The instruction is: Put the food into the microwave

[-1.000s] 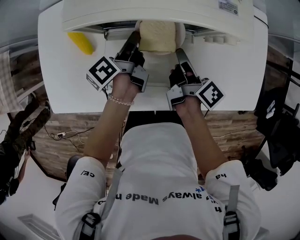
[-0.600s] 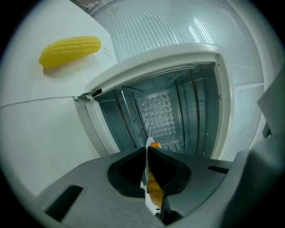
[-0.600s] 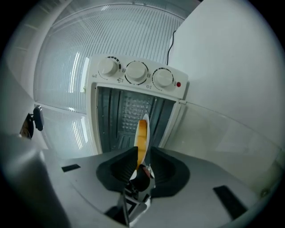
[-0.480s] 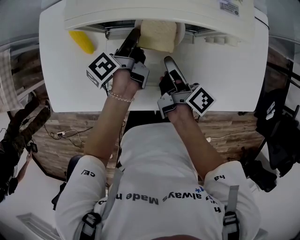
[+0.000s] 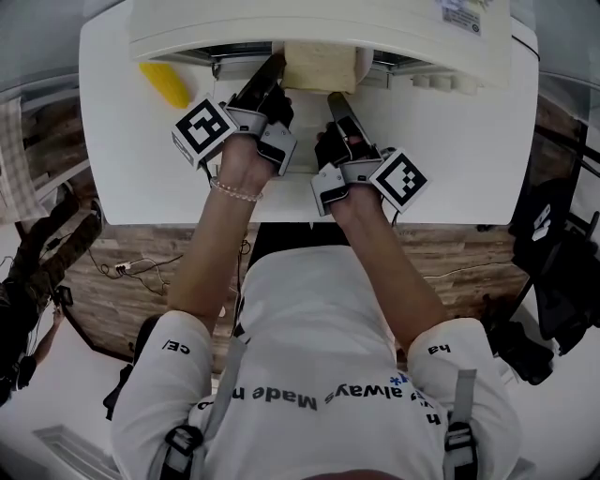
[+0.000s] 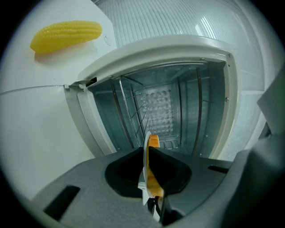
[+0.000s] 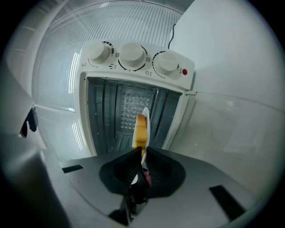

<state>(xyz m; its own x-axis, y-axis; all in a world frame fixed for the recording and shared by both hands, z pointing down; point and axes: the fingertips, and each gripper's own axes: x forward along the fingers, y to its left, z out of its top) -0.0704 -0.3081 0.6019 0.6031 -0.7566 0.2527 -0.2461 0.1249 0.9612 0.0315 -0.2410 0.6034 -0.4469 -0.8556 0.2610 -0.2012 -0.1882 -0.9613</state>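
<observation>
A slice of pale bread (image 5: 319, 66) lies on a white plate (image 7: 146, 116), half under the top edge of the white oven (image 5: 319, 23). My left gripper (image 5: 275, 64) is shut on the plate's left rim. My right gripper (image 5: 334, 97) is shut on its near rim. Both gripper views show the plate edge-on between closed jaws, with the bread's orange crust (image 6: 152, 141) (image 7: 140, 129) in front of the open oven cavity (image 6: 164, 107) (image 7: 129, 111). My left gripper (image 6: 148, 153) and right gripper (image 7: 141, 153) both face the opening.
A yellow corn cob (image 5: 164, 84) (image 6: 67, 34) lies on the white table (image 5: 122, 159) left of the oven. Three knobs (image 7: 132, 54) line the oven's control panel. The table's front edge runs close to the person's body.
The right gripper has shifted left, from the plate's right side toward its near middle. The plate with the bread has gone a little further under the oven's top edge.
</observation>
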